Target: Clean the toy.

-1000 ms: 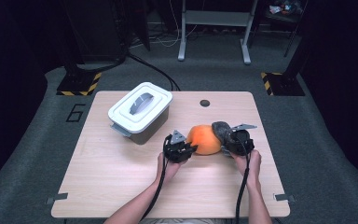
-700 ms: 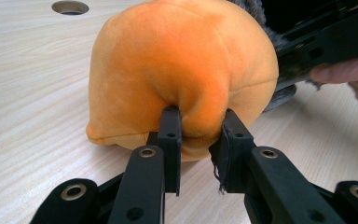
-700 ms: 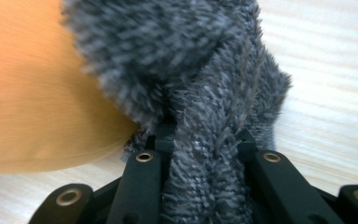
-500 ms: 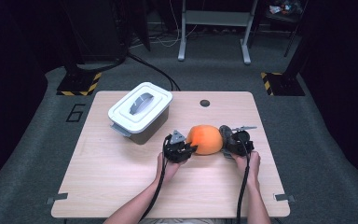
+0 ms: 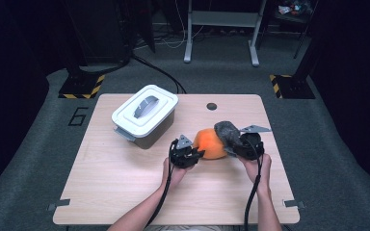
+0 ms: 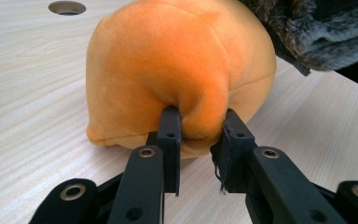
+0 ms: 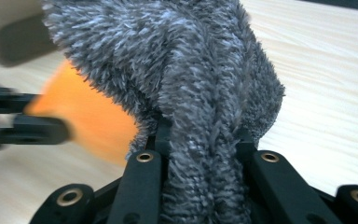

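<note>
- the white lidded box (image 5: 145, 115) sits closed at the back left of the wooden table (image 5: 125, 183); contents hidden.
- my left gripper (image 6: 198, 126) pinches a fold of the round orange plush (image 6: 177, 70), mid-table.
- my right gripper (image 7: 200, 133) clamps the shaggy grey fur piece (image 7: 177, 70), touching the plush.
</note>
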A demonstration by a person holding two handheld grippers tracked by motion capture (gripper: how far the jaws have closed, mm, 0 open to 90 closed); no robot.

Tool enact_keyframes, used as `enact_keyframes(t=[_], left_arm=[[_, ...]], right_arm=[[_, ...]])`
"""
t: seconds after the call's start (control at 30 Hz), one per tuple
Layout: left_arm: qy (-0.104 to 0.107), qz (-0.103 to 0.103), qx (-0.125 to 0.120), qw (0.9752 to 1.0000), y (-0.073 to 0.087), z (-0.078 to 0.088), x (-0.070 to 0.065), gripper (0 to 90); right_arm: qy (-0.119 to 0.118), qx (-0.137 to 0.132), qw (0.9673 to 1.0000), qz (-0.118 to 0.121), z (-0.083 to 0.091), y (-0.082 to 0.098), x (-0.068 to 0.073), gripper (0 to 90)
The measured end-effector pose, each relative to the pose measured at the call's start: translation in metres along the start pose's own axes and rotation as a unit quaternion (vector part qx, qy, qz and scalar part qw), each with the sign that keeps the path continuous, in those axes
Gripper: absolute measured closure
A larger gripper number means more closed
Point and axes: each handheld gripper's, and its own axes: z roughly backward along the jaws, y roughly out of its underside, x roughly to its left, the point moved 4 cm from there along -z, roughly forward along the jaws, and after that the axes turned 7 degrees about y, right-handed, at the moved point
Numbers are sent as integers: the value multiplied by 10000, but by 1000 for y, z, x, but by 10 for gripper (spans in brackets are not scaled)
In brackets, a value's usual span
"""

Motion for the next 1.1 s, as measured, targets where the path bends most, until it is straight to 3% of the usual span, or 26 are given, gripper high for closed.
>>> enact_keyframes(t=[0.1,0.23,0.5,0.6,0.67,0.7,0.73,0.8,0.9,1.0,1.07,1.1], left_arm=[[-33,-29,-31,10000,0,1,1,729],[-72,6,-124,9999,0,3,1,683],[-470,-352,6,9983,0,1,3,463],[-487,-458,3,9978,0,-2,5,437],[-596,-690,21,9958,-1,-3,5,426],[-582,-698,-12,9959,-1,-5,5,425],[-582,-698,-12,9959,-1,-5,5,425],[-598,-884,-50,9943,-1,-8,6,451],[-634,-1030,-44,9927,0,-12,6,560],[-573,-935,-124,9939,0,-12,7,679],[-551,-906,-132,9943,0,-11,7,723],[-472,-798,-162,9956,0,-10,7,735]], right_arm=[[9,92,9997,208,-7,-2,11,723],[66,125,9997,218,-16,-3,13,723],[88,140,9998,132,-20,-5,8,722],[86,132,9998,94,-21,-6,8,723],[68,128,9998,165,-22,-7,6,723],[57,121,9998,152,-22,-7,6,722],[75,135,9998,134,-22,-7,6,722],[79,127,9998,91,-23,-7,7,723],[68,134,9998,123,-25,-7,7,723],[82,119,9998,135,-25,-6,5,723],[80,109,9999,47,-24,-6,6,723],[67,84,9999,78,-20,-6,5,724]])
